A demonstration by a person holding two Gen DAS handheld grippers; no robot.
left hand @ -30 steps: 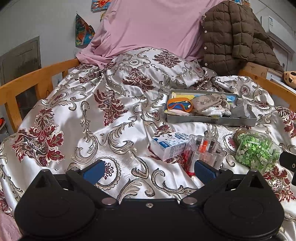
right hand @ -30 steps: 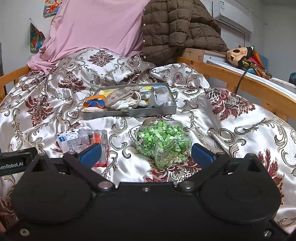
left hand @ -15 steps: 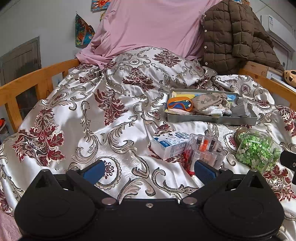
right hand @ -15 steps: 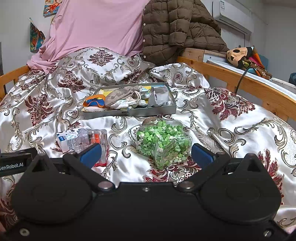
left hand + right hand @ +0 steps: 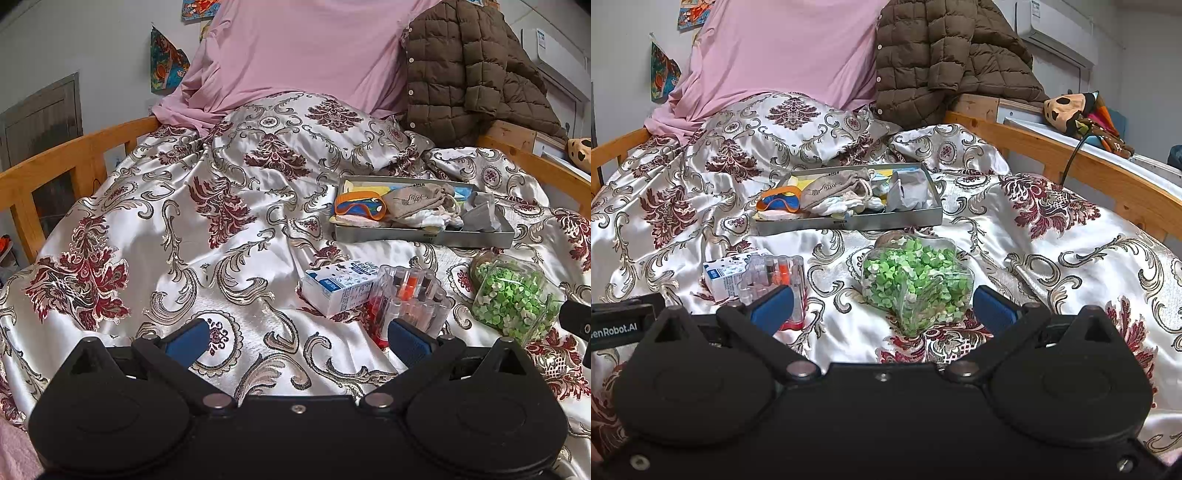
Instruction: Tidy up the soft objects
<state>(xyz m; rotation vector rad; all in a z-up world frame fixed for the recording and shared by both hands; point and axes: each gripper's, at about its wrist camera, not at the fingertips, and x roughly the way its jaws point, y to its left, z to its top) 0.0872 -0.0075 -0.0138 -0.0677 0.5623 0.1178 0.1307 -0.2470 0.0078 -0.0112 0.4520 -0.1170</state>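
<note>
Change: none since a second ago, both views static.
Left tongs: wide, empty.
Right tongs: wide, empty.
Soft items: in tray, mid-bed.
Meaning: sorted or paused, can't tell.

Wide bare stretch of patterned bedspread on the left side of the bed, open up to the pillow. Ahead of the left hand-held gripper, blocked on the right by a small carton touching a clear plastic case. Directly before the right hand-held gripper, a clear bag of green pieces. Narrow lane of cloth between case and bag. Beyond, a grey tray lying crosswise, filled. Open cloth right of the bag, bounded by the wooden bed rail.
</note>
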